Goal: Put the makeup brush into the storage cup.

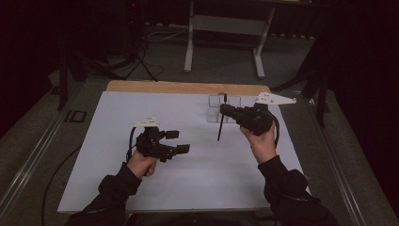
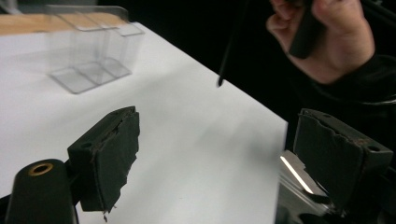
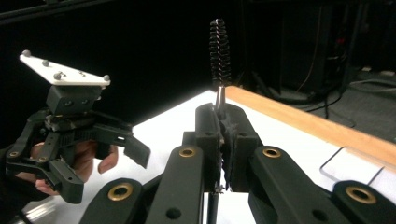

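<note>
On the left I have the left gripper over the white table, in its near-left part and well in from the left edge. Its jaws are spread wide with nothing between them; in the left gripper view the two black pads stand far apart with only the bare white sheet between them. My left hand grips the handle from below.

Toward the far edge, right of centre, a clear compartment box stands on the table, just short of the bare wooden strip along that edge. The left gripper view shows its clear dividers, blurred.

Right of that, the right gripper hangs above the table near the far-right corner, just beside the clear box. Its jaws are pressed together on a thin bottle brush. In the right gripper view the wire stem is clamped between the pads and the dark bristle head stands up above them. In the high view the handle end slants down toward the table, its tip clear of the sheet. My right hand holds the gripper from the near side.
</note>
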A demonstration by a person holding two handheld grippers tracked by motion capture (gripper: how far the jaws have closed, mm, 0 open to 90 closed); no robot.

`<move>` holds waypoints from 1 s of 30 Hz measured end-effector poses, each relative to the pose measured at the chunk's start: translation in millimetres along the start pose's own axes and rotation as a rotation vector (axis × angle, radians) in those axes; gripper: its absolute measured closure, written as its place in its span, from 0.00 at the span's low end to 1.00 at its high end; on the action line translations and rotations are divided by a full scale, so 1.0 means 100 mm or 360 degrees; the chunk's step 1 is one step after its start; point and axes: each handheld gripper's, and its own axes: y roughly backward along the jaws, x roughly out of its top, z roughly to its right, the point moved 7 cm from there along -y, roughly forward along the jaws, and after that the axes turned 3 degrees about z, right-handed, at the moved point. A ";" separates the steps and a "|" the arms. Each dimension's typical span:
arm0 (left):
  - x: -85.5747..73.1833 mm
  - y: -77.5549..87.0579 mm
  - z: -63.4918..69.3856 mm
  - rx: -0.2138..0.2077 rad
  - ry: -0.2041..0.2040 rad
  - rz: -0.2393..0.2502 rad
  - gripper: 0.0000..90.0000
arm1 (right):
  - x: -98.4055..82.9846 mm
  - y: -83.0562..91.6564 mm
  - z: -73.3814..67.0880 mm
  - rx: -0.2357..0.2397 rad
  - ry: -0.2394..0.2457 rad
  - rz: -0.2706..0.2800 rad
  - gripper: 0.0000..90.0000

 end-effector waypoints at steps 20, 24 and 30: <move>-0.39 0.50 -0.30 0.0336 -0.0074 0.0048 0.00 | 0.46 -0.15 0.20 -0.0135 0.0146 0.0057 0.95; -0.48 0.57 -0.34 0.0379 -0.0090 0.0078 0.00 | 0.51 -0.19 0.26 -0.0160 0.0153 0.0054 0.95; -0.56 0.62 -0.36 0.0419 -0.0133 0.0129 0.00 | 0.60 -0.28 0.39 -0.0216 0.0175 0.0055 0.95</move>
